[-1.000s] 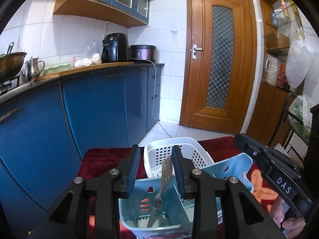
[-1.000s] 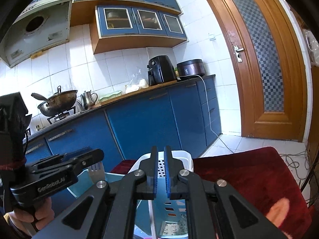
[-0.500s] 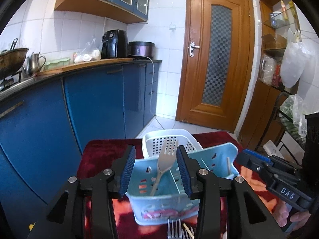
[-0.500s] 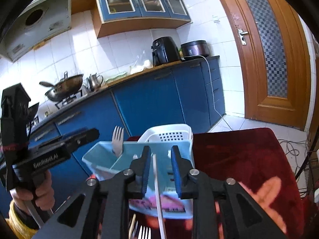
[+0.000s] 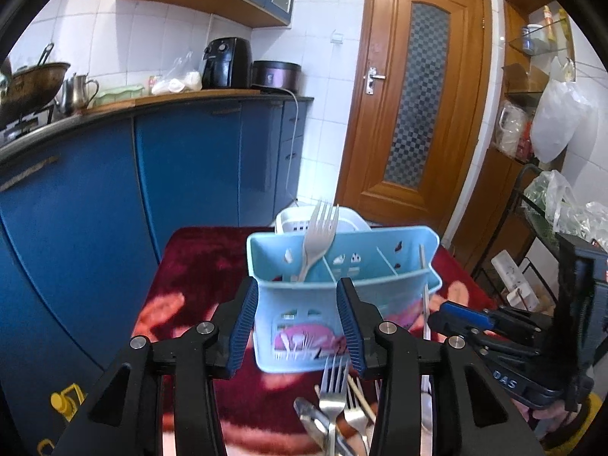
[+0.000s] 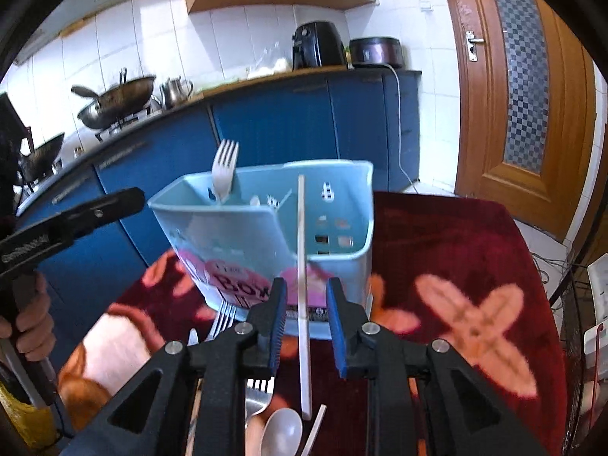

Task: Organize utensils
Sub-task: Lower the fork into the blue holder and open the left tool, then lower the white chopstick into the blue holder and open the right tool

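both grippers empty at the caddy, next utensil to be picked

the blue caddy (image 5: 342, 296) stands upright on the red-clothed desk (image 5: 197, 266), a white fork (image 5: 317, 239) leaning tines-up in its compartment at 9 o'clock and a pale chopstick (image 6: 303, 266) standing in the one at 3 o'clock. the left gripper (image 5: 300, 323) has its fingers spread with nothing between them; the right gripper (image 6: 303, 326) has its fingers parted either side of the chopstick without touching it. so a drop-off looks just finished for each hand. loose forks (image 5: 334, 391), a white spoon (image 6: 283, 433) and more sticks lie in a heap at 6 o'clock of the caddy. the next move, as i judge it, calls for dipping toward that heap, singling out one handle and closing squarely on it.
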Tool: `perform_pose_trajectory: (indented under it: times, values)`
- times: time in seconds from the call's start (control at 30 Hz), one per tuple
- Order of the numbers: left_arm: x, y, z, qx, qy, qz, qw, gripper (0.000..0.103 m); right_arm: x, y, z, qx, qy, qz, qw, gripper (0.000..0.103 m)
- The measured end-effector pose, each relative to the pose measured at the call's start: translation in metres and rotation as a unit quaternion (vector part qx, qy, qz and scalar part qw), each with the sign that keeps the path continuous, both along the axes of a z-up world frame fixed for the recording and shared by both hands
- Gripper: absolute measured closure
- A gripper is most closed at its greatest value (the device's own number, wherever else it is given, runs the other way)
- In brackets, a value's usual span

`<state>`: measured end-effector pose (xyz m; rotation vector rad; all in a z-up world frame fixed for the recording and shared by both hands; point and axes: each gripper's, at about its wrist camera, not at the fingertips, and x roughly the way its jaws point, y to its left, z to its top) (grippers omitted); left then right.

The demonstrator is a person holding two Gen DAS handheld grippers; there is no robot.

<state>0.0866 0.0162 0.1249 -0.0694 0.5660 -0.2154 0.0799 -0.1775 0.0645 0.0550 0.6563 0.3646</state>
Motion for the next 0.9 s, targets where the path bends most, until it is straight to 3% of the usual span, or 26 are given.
perform_pose_trajectory:
  times: [0.17,0.23,0.27,0.37,0.67,0.9]
  values:
    - [-0.003,0.003,-0.009,-0.002,0.014,0.003,0.9999,0.059,0.005,0.002,-0.009,-0.005,0.02,-0.003,1.0,0.079]
    - [-0.004,0.005,-0.014,-0.007,0.02,0.005,0.9998,0.059,0.008,0.0,-0.012,0.003,0.031,0.001,0.999,0.085]
    - [-0.004,0.006,-0.016,-0.009,0.023,0.006,0.9997,0.059,0.009,-0.001,-0.014,0.007,0.036,0.003,0.999,0.093]
    - [-0.004,0.009,-0.02,-0.013,0.03,0.008,0.9994,0.059,0.007,-0.005,-0.012,0.018,0.036,0.003,0.999,0.095]
    - [0.0,0.013,-0.032,-0.018,0.044,0.017,0.9987,0.059,-0.011,-0.013,0.038,0.032,-0.053,-0.015,0.998,0.095]
    - [0.002,0.013,-0.037,-0.016,0.049,0.024,0.9984,0.059,0.009,-0.017,0.068,0.051,-0.101,-0.05,0.992,0.095]
